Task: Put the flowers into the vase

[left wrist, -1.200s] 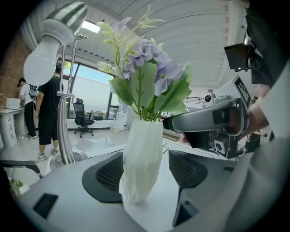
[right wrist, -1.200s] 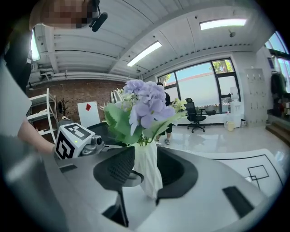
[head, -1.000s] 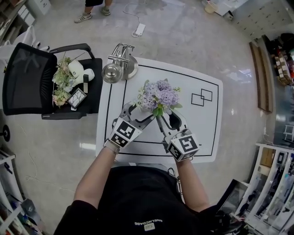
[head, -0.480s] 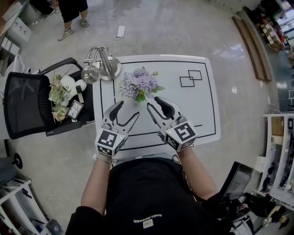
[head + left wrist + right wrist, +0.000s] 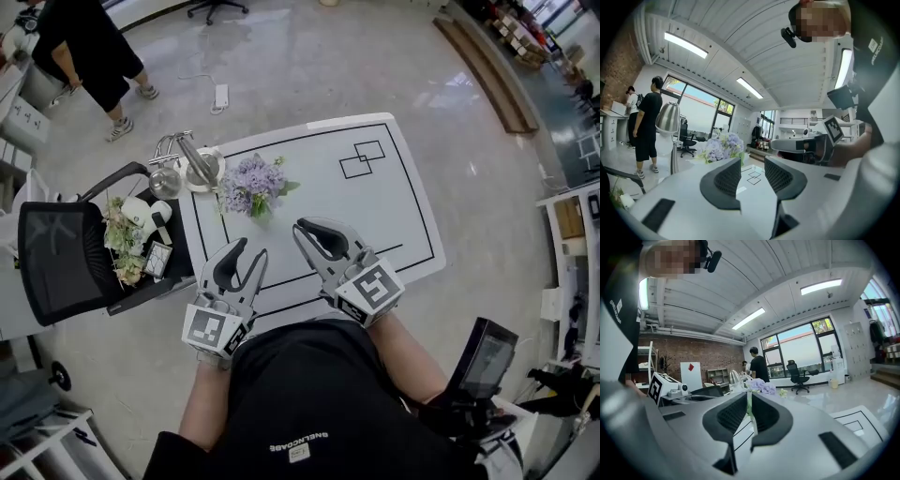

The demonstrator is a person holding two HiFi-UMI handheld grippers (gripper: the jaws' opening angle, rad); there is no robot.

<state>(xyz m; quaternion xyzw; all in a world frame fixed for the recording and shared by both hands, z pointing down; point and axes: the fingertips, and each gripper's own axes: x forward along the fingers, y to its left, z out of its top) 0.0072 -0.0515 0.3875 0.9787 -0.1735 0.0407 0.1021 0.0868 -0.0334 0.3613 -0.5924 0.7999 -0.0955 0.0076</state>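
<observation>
A bunch of pale purple flowers [image 5: 251,183] stands upright at the far left of the white table [image 5: 403,202]; its blooms hide the vase from above. Neither gripper touches it. My left gripper [image 5: 247,262] hovers near the table's front edge, well short of the flowers [image 5: 721,145]; its jaws are closing with a clear gap and nothing between them [image 5: 752,161]. My right gripper [image 5: 312,231] hangs beside it, also clear of the flowers [image 5: 761,386]. Its jaws are closing to a narrow slit, empty [image 5: 750,397].
A chrome desk lamp [image 5: 187,167] stands at the table's far left corner. A black office chair [image 5: 66,262] to the left carries more flowers [image 5: 120,246] and small items. Two overlapping squares [image 5: 361,157] are drawn on the table. A person [image 5: 89,52] stands beyond.
Both grippers drew back from either side of the flowers toward my body and rose. Their jaws narrowed, the right more. The flowers stayed standing on the table.
</observation>
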